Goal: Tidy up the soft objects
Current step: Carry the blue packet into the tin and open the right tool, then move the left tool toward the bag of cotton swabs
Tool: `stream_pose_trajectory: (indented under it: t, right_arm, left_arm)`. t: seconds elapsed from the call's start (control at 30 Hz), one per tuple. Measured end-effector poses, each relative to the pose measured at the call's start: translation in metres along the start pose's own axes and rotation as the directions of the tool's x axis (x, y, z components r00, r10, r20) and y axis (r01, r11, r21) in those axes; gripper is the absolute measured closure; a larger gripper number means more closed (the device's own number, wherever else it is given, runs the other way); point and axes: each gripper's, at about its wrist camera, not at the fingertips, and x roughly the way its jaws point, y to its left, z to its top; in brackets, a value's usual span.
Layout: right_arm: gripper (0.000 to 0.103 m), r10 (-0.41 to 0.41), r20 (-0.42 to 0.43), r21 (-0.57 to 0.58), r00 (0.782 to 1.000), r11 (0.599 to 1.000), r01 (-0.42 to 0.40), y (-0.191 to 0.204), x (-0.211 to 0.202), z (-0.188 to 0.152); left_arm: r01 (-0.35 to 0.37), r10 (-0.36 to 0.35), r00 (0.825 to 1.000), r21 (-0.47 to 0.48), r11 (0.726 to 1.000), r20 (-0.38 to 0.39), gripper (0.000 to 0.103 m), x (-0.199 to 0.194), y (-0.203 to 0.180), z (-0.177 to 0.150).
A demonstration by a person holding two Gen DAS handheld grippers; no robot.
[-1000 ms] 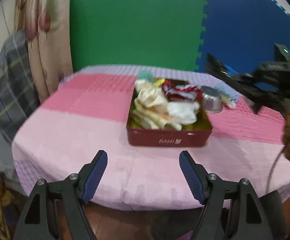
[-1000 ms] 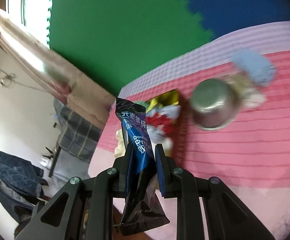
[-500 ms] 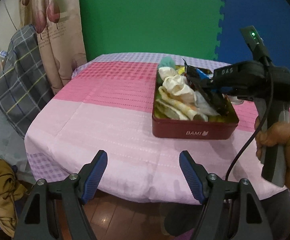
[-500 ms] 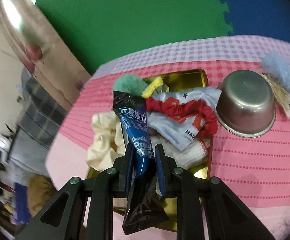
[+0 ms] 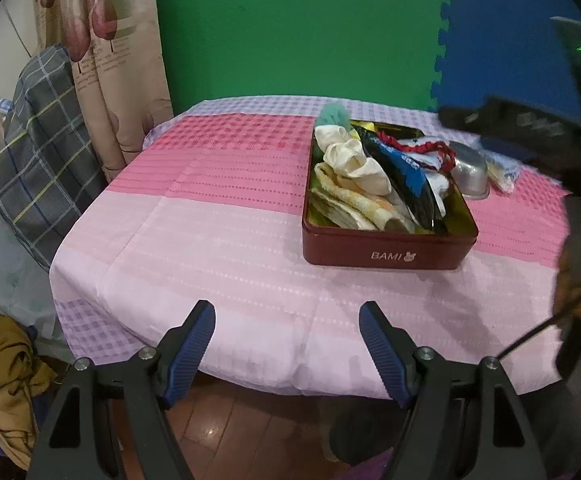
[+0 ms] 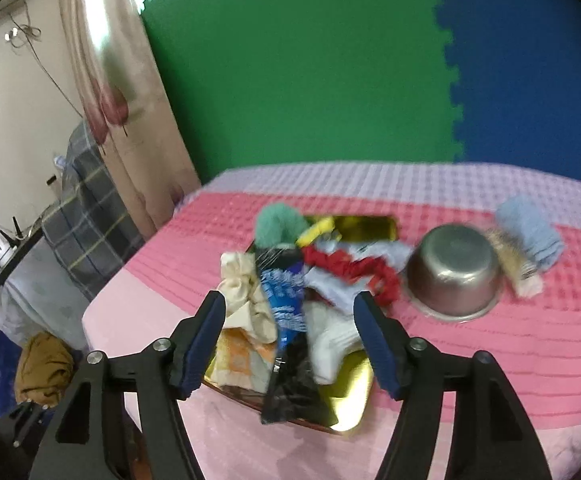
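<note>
Pink tablecloth (image 6: 490, 360), right tongs (image 6: 290, 320) opening above tin (image 6: 354, 392)

Blue-black packet (image 6: 286, 312) between opening right tool (image 6: 288, 330)

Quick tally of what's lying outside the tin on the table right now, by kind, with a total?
Metal bowl: 1
Light blue cloth: 1
Beige fringed item, kind unclear: 1
Total: 3, all right of the red tin.

Both wrist views face table obliquely downward; shared: tin (image 5: 386, 254) (image 6: 350, 400), right nearer.
</note>
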Motion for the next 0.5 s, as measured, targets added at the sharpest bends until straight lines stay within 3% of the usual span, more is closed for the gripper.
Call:
stream_pose_trajectory:
  t: [0.17, 0.27, 0.43, 0.5]
  right_arm:
    - [0.023, -0.118, 0.049, 0.015, 0.992, 0.993, 0.117, -0.042, -0.038, -0.013]
    - [0.022, -0.244, 0.027, 0.032, 0.969, 0.969, 0.243, -0.084, -0.053, -0.029]
    - [0.021, -0.453, -0.040, 0.067, 0.890, 0.888, 0.455, -0.165, -0.074, -0.056]
    - [0.015, -0.505, -0.074, 0.090, 0.860, 0.855, 0.510, -0.198, -0.083, -0.065]
  left_arm:
    - [-0.021, 0.022, 1.000, 0.033, 0.999, -0.015, 0.027, 0.004, -0.010, -0.003]
    - [-0.022, 0.023, 1.000, 0.050, 0.999, -0.020, 0.027, 0.005, -0.013, -0.005]
    - [-0.043, 0.046, 0.999, 0.084, 0.995, -0.028, 0.027, 0.008, -0.024, -0.009]
    - [-0.053, 0.056, 0.998, 0.102, 0.993, -0.029, 0.027, 0.010, -0.028, -0.011]
